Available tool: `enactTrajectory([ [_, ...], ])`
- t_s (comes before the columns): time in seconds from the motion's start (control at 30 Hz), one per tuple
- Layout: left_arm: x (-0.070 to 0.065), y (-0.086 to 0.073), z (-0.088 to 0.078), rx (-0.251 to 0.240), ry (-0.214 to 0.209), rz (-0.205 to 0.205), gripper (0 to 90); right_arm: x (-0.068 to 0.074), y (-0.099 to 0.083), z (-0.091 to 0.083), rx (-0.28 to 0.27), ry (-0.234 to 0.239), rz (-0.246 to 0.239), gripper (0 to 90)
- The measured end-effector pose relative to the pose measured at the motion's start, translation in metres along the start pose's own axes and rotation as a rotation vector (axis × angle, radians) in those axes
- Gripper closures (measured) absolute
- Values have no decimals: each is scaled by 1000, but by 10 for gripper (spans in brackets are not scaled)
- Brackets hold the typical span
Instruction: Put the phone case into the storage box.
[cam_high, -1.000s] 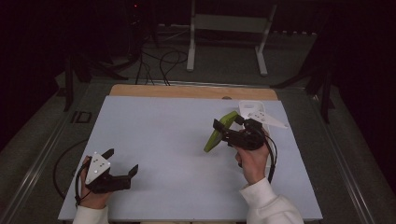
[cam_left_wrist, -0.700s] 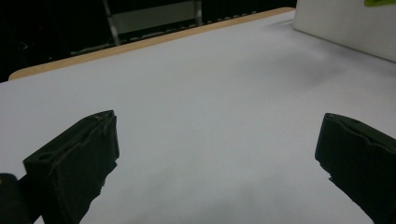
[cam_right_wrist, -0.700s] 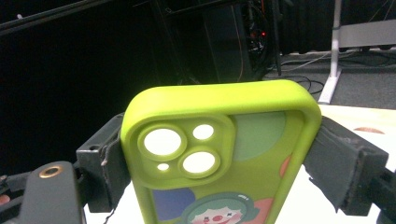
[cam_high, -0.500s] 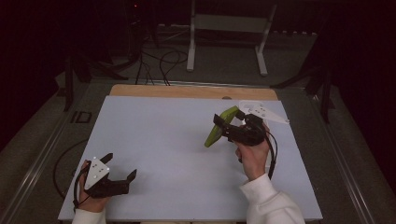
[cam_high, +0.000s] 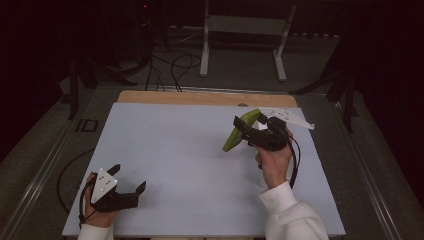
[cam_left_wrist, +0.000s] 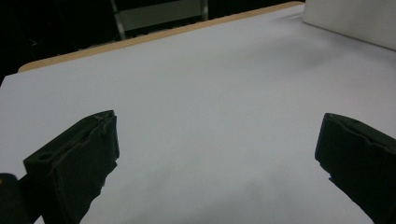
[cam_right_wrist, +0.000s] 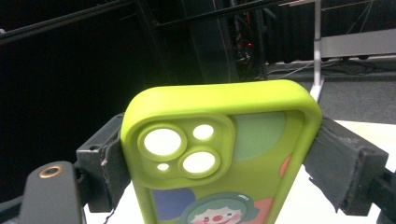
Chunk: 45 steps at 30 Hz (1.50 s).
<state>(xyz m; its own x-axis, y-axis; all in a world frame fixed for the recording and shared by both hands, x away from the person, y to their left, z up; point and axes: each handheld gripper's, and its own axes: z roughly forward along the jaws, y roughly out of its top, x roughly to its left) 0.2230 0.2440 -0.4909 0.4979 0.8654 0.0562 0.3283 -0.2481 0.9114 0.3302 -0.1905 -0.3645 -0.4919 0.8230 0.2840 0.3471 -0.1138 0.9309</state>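
Observation:
A lime-green phone case (cam_high: 234, 136) with camera cut-outs and a cartoon clown print (cam_right_wrist: 219, 154) is held off the white table mat (cam_high: 190, 150) at the right. My right gripper (cam_high: 249, 123) is shut on it, its two black pads (cam_right_wrist: 105, 158) pressing on the case's long sides near the camera end. The case tilts, its top end pointing away from the person. My left gripper (cam_high: 129, 177) rests low over the mat's front left corner. Its jaws stand wide apart (cam_left_wrist: 217, 135) with bare mat between them.
A wooden strip (cam_high: 200, 97) borders the mat's far edge. Beyond it stand a white metal frame (cam_high: 245, 30) and loose cables (cam_high: 175, 65) on the floor. Something white and flat-sided (cam_left_wrist: 355, 23) lies at the top right of the left gripper view.
The left gripper has shifted a little toward the table's front edge. The right hand holds the green case in almost the same spot, tipped slightly farther away.

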Motion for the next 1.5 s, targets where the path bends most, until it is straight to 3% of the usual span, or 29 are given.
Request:
enactTrajectory([
  [1.5,-5,1,0,0,-3,11,4,-20,16,20,9,-111,-14,163],
])
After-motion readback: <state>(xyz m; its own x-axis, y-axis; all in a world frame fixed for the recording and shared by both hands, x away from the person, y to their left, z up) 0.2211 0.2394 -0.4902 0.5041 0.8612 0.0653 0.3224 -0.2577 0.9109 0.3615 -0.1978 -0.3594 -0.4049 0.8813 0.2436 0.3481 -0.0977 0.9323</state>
